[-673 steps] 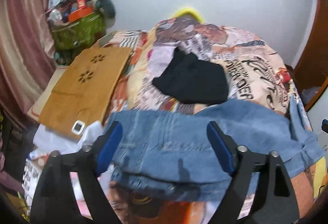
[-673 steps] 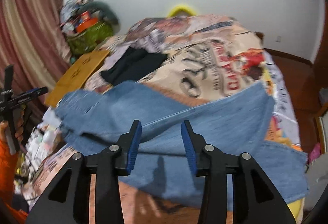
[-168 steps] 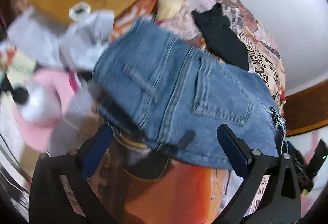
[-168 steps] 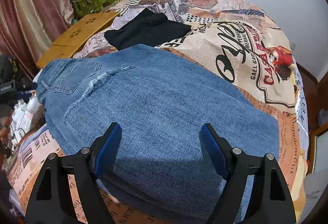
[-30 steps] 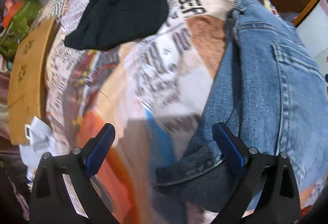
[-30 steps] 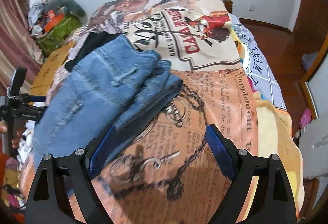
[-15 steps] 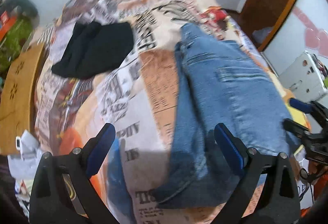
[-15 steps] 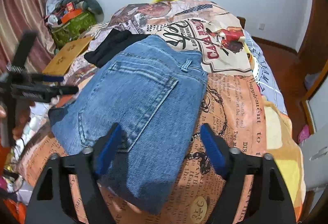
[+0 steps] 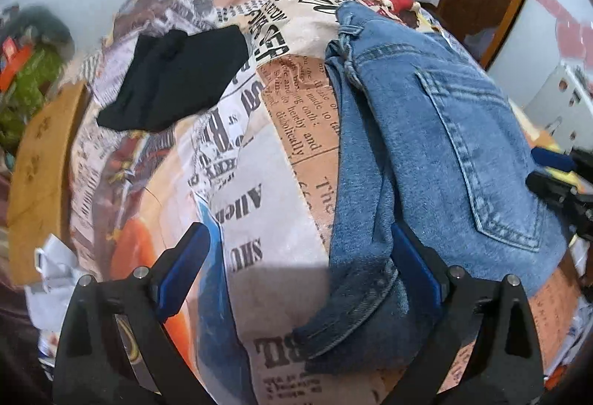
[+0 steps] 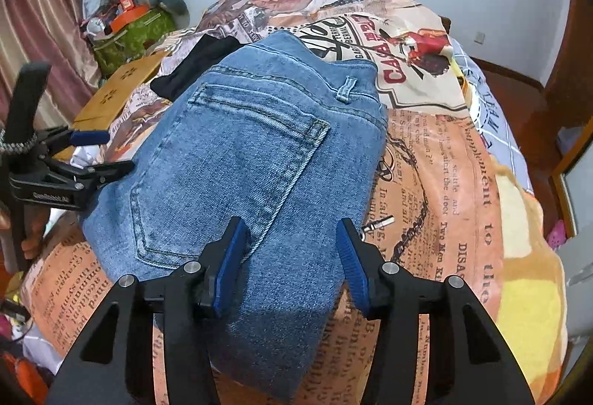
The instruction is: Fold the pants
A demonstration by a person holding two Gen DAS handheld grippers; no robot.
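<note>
Jeans [image 10: 255, 160] now under right gripper [image 10: 291, 256]

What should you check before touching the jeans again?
1. Jeans folded into a bundle, pocket on top: ok.
2. Bundle lies wholly on the bedspread: ok.
3. Left gripper open, holding nothing: ok.
4. Right gripper closing over the near end, pads not pressing yet: ok.
5. Black cloth apart from the jeans: ok.
6. Layers underneath even: cannot tell.
</note>
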